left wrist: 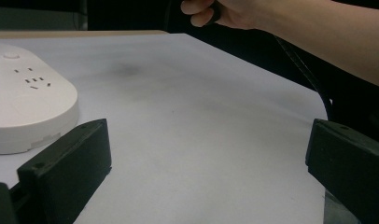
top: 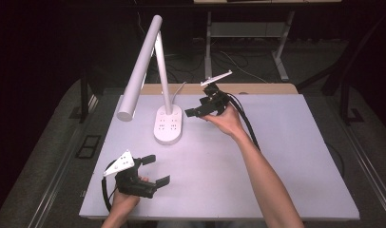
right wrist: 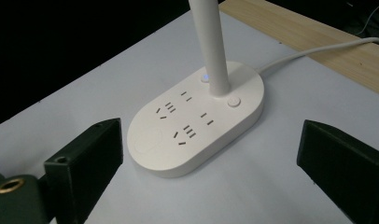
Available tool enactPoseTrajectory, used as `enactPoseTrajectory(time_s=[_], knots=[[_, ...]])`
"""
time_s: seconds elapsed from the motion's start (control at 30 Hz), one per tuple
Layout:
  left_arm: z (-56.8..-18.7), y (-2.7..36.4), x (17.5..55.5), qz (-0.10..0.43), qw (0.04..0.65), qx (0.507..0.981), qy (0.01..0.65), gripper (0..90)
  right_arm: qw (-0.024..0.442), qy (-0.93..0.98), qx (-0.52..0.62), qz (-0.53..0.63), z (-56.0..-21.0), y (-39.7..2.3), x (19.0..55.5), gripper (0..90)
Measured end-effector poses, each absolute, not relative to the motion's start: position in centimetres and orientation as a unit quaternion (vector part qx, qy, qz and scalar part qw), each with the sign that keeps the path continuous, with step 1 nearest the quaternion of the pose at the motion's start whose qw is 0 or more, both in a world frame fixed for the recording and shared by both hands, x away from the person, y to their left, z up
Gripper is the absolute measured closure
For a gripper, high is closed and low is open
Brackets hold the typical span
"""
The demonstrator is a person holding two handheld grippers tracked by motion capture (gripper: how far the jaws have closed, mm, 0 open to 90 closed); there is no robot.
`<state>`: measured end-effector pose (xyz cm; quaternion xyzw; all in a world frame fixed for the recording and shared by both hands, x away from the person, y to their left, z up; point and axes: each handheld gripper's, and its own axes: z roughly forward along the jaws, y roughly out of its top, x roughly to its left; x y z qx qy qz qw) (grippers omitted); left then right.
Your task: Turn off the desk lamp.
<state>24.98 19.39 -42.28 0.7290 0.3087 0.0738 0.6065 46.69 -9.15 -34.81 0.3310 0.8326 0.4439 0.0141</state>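
A white desk lamp stands on the white table [top: 276, 161], its oval base [top: 168, 124] carrying several sockets. Its long tube head [top: 139, 71] leans out to the left. My right gripper [top: 196, 107] hovers just right of the base, open and holding nothing. In the right gripper view the base [right wrist: 197, 121] lies between and beyond the wide-apart jaws [right wrist: 211, 158], with the stem [right wrist: 211, 42] rising from it and a small blue light [right wrist: 205, 77] beside it. My left gripper [top: 157, 170] sits low at the front left, open and empty [left wrist: 206, 163], with the base [left wrist: 24, 112] off to its left.
The lamp's white cable [right wrist: 318, 51] runs back over a wooden strip [top: 257, 89] at the table's far edge. A round button [right wrist: 233, 101] sits on the base near the stem. The person's right forearm [top: 262, 175] crosses the table's middle right. Dark floor surrounds the table.
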Motion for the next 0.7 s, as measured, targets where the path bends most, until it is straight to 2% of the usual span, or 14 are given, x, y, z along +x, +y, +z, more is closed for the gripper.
enactPoseTrajectory(time_s=[0.17, 0.23, 0.27, 0.37, 0.7], knots=[[-42.3, 19.3, 25.0, 0.072, 0.607, 0.729, 0.308, 0.0, 0.008, 0.833, 0.334, 0.440, -35.3, -8.3, 47.3, 7.1], [-42.3, 19.3, 25.0, 0.073, 0.606, 0.731, 0.306, 0.0, 0.006, 0.834, 0.335, 0.438, -35.5, -8.0, 47.6, 9.9], [-42.3, 19.3, 25.0, 0.072, 0.606, 0.730, 0.306, 0.0, 0.002, 0.832, 0.329, 0.448, -35.7, -7.8, 47.8, 16.7], [-42.3, 19.3, 25.0, 0.073, 0.607, 0.731, 0.305, 0.0, 0.000, 0.829, 0.336, 0.447, -36.0, -7.5, 48.3, 17.6], [-42.3, 19.3, 24.9, 0.070, 0.609, 0.728, 0.307, 0.0, -0.018, 0.825, 0.342, 0.449, -37.3, -6.9, 49.8, 35.6]])
